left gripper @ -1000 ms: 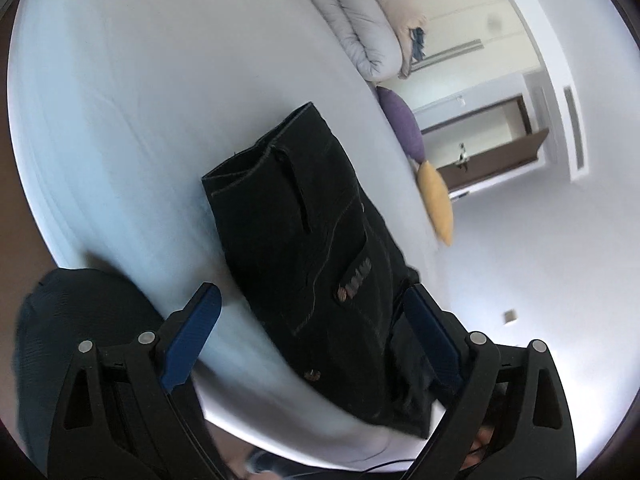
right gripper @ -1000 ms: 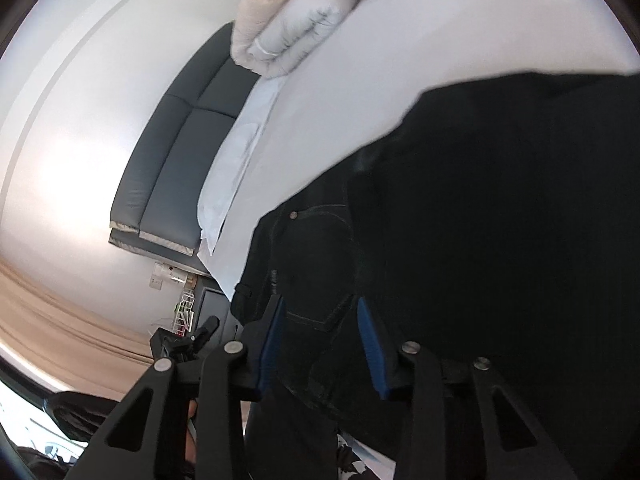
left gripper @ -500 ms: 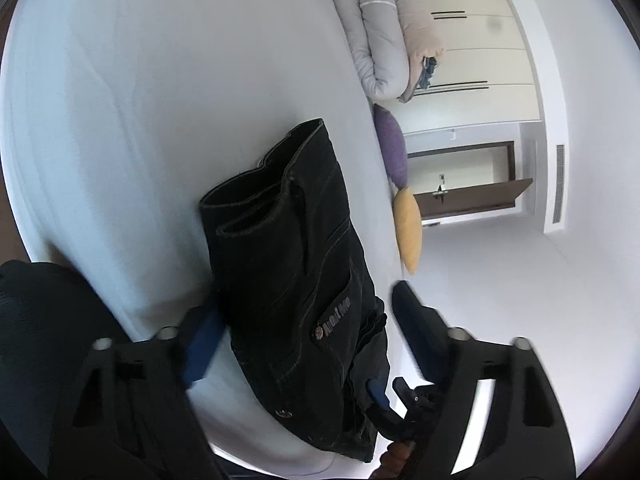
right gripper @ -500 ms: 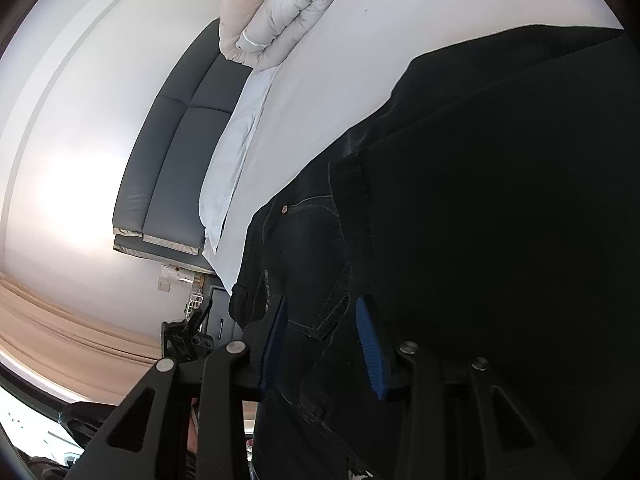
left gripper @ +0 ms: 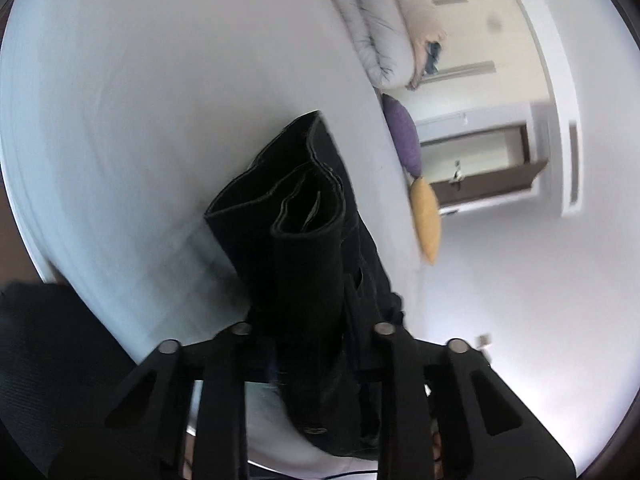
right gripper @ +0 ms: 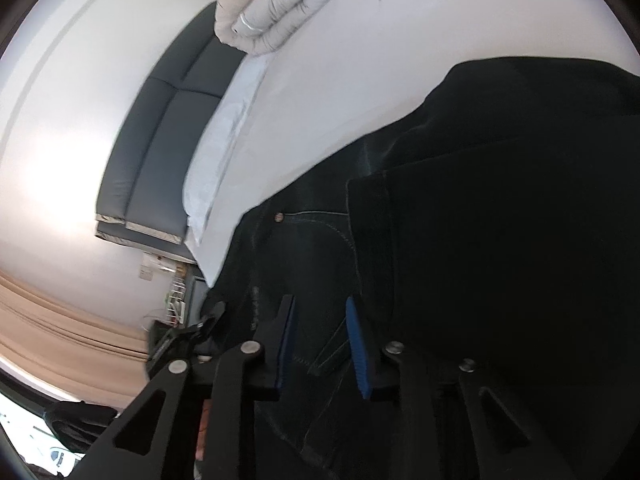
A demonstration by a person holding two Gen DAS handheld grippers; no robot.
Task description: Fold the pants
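The black pants (left gripper: 296, 216) lie folded in a thick stack near the front edge of a white bed (left gripper: 140, 80). My left gripper (left gripper: 310, 344) is shut on the near end of the stack, its pads hidden by the cloth, and the folded layers bulge open toward the camera. In the right wrist view the pants (right gripper: 500, 220) fill the right and lower part, with a rivet and pocket seam showing. My right gripper (right gripper: 320, 344) is closed down on a fold of the same pants, blue pads (right gripper: 358, 352) pressing the fabric.
A rolled grey and beige duvet (left gripper: 384, 36) lies at the far end of the bed, with a purple cushion (left gripper: 404, 136) and a yellow cushion (left gripper: 426, 216) beyond it. A dark grey headboard (right gripper: 160, 128) and a white pillow (right gripper: 224, 152) show in the right wrist view.
My left gripper has moved in and closed on the near end of the pants, lifting the layers. My right gripper has stayed closed on its fold.
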